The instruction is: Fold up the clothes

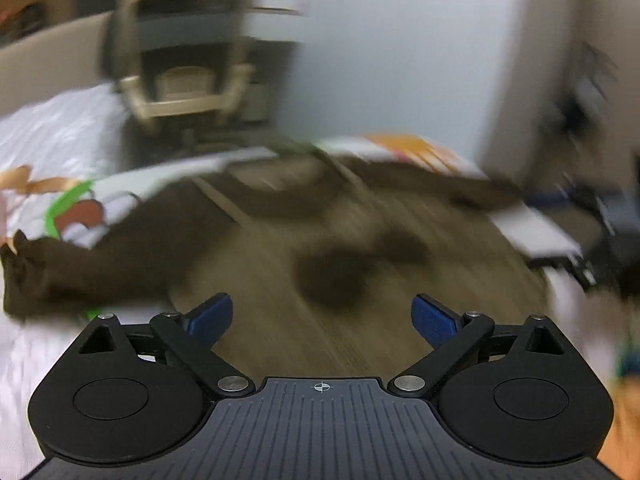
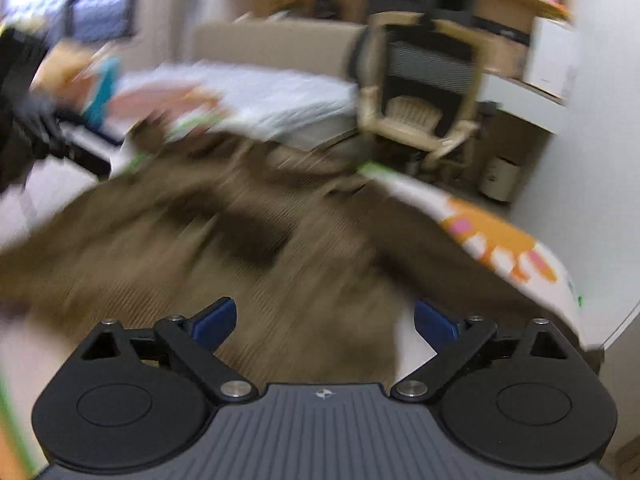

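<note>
Left wrist view: the left gripper has its jaws spread wide, nothing between the blue pads. Below and ahead, a brown garment lies spread over a bed with a white, cartoon-printed cover; one sleeve stretches left. A beige office chair stands behind the bed. The picture is heavily blurred.

Right wrist view: the right gripper likewise has its jaws spread and empty, above the brown garment on the printed cover. The chair stands beyond.
</note>
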